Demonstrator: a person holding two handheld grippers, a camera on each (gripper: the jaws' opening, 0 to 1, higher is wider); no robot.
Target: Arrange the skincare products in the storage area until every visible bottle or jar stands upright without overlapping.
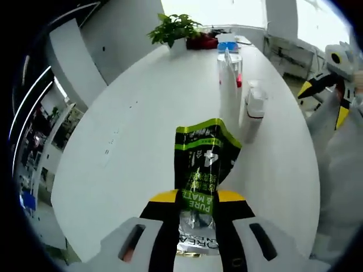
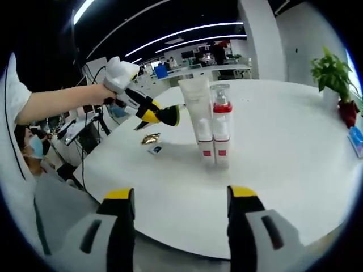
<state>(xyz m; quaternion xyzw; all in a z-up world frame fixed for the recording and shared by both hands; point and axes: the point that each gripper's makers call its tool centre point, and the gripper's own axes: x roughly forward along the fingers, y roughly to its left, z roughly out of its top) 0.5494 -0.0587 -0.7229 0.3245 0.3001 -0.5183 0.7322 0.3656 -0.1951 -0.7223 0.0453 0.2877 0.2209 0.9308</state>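
Above the white surface [image 1: 142,102], the left gripper [image 1: 197,199] was clamped on a green-and-black sachet [image 1: 203,156], holding it in the air. Two bottles [image 2: 215,133] stood upright and touching on the surface, ahead of the right gripper [image 2: 180,195], whose jaws were apart and held nothing.

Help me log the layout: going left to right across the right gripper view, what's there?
Left gripper holding a green-black sachet → small gold packet lying on the white table → white tube → clear red-collared pump bottle → potted green plant.
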